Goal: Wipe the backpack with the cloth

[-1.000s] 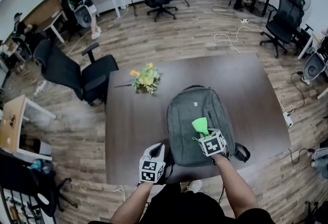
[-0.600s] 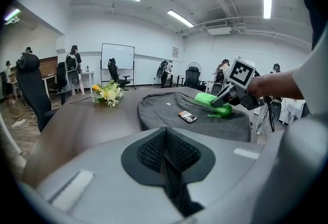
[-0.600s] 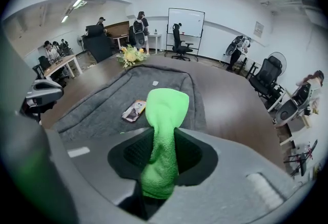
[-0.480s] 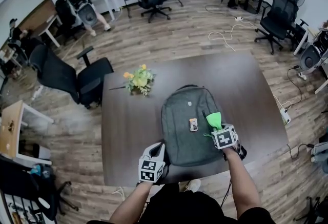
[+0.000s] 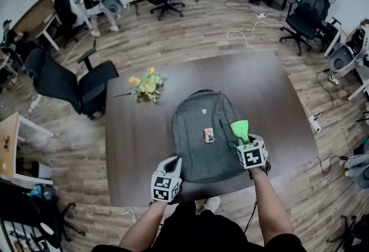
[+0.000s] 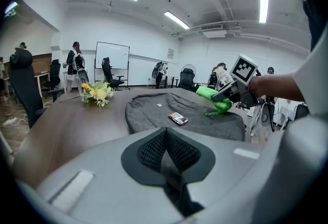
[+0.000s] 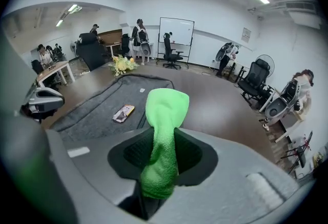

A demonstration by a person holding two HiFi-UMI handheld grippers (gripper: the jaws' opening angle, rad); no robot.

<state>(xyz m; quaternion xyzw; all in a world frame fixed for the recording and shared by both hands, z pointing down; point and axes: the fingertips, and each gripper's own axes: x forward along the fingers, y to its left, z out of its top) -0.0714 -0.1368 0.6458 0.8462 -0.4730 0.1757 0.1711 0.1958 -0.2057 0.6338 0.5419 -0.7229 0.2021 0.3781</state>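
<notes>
On the dark table (image 5: 135,141) the grey backpack (image 5: 193,150) lies flat. My right gripper (image 7: 163,154) is clamped tight on the green cloth (image 7: 165,110), held over the backpack's right side. My left gripper (image 6: 165,152), jaws pressed together on nothing, sits at the table's near edge, just beside the backpack's lower left corner. A flower bunch (image 5: 144,85) stands apart at the table's far left. A small flat card-like item (image 5: 209,135) rests on the backpack's front.
</notes>
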